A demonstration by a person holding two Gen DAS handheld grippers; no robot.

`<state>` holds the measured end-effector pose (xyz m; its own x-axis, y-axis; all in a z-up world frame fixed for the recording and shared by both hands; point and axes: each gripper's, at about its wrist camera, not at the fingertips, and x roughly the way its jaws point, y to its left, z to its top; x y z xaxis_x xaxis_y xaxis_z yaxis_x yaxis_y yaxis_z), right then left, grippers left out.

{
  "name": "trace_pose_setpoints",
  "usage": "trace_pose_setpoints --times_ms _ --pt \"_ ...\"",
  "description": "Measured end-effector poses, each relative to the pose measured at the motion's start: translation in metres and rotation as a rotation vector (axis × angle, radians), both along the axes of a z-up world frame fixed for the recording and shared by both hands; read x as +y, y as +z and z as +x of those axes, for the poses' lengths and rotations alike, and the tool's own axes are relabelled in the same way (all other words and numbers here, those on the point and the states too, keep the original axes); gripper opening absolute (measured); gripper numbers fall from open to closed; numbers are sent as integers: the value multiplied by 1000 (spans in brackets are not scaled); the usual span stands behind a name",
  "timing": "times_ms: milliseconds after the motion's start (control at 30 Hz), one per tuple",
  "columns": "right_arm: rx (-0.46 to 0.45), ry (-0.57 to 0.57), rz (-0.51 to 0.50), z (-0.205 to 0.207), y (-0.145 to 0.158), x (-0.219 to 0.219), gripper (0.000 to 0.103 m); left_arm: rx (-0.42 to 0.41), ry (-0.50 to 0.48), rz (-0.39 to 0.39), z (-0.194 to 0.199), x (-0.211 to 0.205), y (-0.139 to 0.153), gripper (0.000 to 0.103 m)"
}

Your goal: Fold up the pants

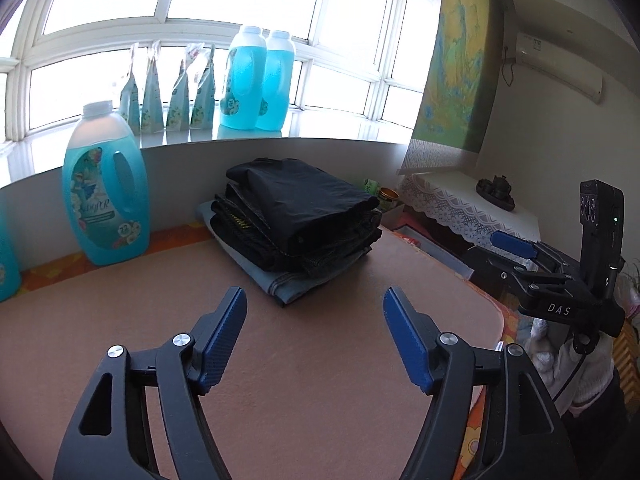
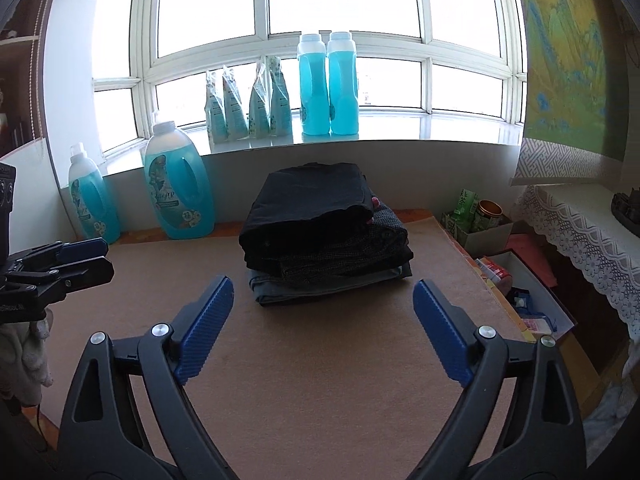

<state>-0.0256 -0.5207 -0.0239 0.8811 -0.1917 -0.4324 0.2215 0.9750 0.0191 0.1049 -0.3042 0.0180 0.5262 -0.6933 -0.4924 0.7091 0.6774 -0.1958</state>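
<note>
- Pants [image 2: 312,208], black and folded, lie on top of a stack of folded garments [image 2: 340,264] at the far middle of the tan mat [image 2: 320,380], below the windowsill [image 2: 400,132].
- Under them sits a dark textured piece, then a blue-grey denim one at the bottom; how many garments lie between is hard to tell.
- Left gripper [image 1: 314,320] hangs above the mat short of the stack, jaws spread wide, nothing between them.
- Right gripper [image 2: 323,308] likewise points at the stack, blue pads [image 2: 204,336] well apart and bare.
- A large blue detergent bottle [image 1: 106,188] stands left of the stack against the wall; two more bottles [image 2: 326,84] and four pouches [image 2: 248,104] line the sill.
- A lace-covered side table [image 1: 460,200] stands off to the right.
</note>
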Motion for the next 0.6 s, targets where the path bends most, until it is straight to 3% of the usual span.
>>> trace_pose_setpoints --times_ms 233,367,500,600 --pt "-32 -68 7 -45 4 25 96 -10 4 20 -38 27 -11 72" --pt "-51 -85 0 -63 1 40 96 -40 30 60 -62 37 -20 80" --pt "-45 -117 -47 -74 -9 59 96 -15 81 28 -79 56 -29 81" --pt "-48 -105 3 -82 -15 64 96 -12 113 19 -89 64 -34 81"
